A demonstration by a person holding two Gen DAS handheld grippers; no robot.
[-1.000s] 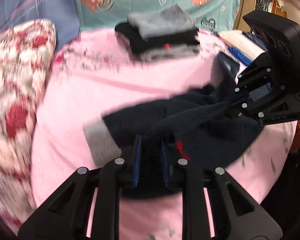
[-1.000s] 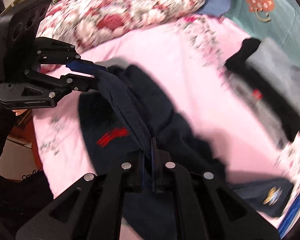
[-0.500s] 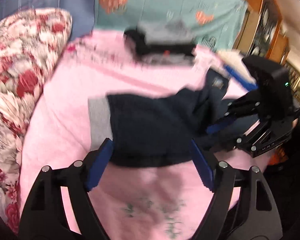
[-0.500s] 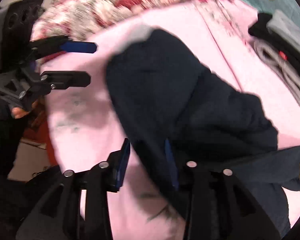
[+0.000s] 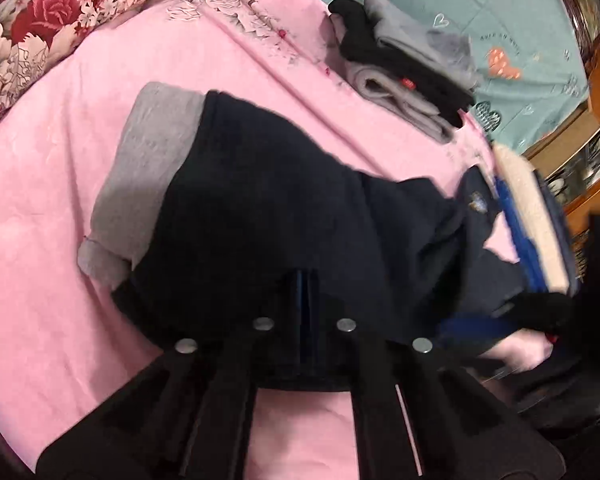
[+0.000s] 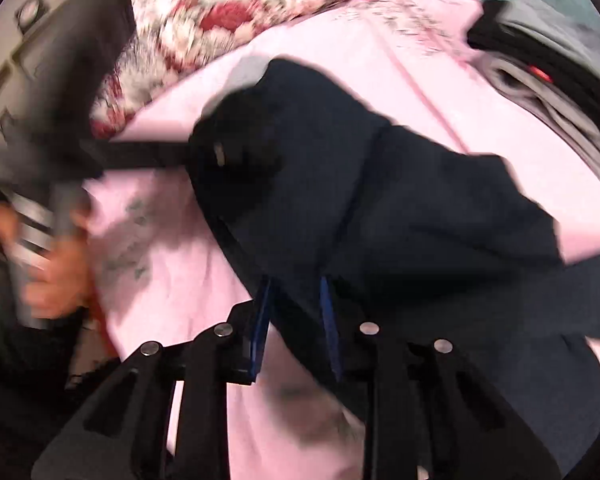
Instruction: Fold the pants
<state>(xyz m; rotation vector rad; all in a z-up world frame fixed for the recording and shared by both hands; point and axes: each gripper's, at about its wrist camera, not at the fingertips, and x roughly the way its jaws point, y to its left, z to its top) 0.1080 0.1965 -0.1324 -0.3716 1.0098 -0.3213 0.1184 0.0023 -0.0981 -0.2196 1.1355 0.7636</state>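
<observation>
Two grippers at navy pants (image 5: 284,208) on pink sheet (image 5: 52,184): left gripper (image 5: 305,300) pinched together, maybe pinning hem; right gripper (image 6: 296,312) spread, straddling edge to grab.

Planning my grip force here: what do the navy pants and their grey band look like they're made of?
The navy pants look like thick, matte knit, probably fleece or sweatshirt cotton: they fold in soft, rounded bulges with no sheen. The grey band looks like a similar soft jersey, possibly ribbed; blur leaves the weave unclear.
</observation>
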